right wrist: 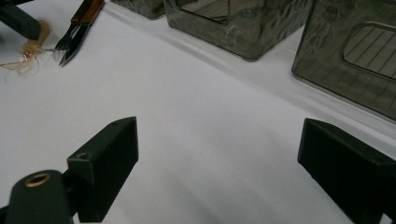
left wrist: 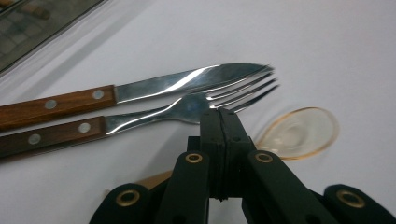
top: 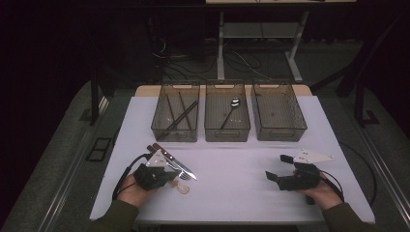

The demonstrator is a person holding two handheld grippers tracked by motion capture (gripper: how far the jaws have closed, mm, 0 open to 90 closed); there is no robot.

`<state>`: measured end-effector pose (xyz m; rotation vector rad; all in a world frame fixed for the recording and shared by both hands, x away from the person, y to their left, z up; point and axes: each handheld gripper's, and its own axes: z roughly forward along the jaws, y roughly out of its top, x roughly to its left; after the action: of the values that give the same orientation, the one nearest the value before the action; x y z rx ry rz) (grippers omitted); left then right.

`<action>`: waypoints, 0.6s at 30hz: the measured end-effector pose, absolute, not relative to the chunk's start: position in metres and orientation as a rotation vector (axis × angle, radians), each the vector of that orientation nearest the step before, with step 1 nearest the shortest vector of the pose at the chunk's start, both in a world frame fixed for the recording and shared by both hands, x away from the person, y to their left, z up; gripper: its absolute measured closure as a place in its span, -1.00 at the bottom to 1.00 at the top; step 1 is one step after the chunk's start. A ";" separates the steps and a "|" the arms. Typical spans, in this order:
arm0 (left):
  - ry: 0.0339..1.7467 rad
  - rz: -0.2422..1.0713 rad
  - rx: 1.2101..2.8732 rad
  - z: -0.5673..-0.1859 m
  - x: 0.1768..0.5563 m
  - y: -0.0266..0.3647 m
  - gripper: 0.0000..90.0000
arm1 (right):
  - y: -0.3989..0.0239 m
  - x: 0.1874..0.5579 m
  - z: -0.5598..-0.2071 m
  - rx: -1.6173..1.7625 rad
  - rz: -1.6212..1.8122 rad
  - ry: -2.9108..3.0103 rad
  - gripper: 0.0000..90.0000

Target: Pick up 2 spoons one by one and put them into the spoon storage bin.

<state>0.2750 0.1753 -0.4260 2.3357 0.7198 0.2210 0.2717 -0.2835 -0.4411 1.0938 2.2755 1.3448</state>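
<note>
1. Wood-handled knife [left wrist: 140, 88] and fork [left wrist: 135, 119] lie side by side on the white table [top: 232, 159], front left, tips pointing right.
2. My left gripper [left wrist: 219, 114] sits just behind the fork's neck, jaws pressed together, nothing between them. Whether the tips touch the fork I cannot tell.
3. A clear amber spoon [left wrist: 301, 133] lies just right of the left gripper, close to the fork tines.
4. My right gripper [right wrist: 217, 161] rests at front right, jaws spread wide over bare table, well apart from the cutlery.
5. Three smoky bins at the far edge: left bin [top: 175, 131] holds dark utensils, middle bin [top: 227, 131] a metal spoon [top: 232, 108], right bin [top: 280, 130].
</note>
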 end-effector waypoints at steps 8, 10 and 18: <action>0.679 0.176 2.377 -0.429 0.263 0.162 0.99 | -0.284 0.271 -0.440 1.092 1.348 2.270 -0.73; 0.678 0.173 2.387 -0.430 0.261 0.160 0.99 | -0.284 0.272 -0.440 1.096 1.349 2.265 -0.73; 0.676 0.139 2.395 -0.435 0.263 0.151 0.99 | -0.284 0.272 -0.441 1.091 1.345 2.268 -0.73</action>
<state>0.2635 0.1515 -0.4353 2.3945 0.6763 0.1388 0.2717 -0.2838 -0.4405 1.0910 2.2677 1.3455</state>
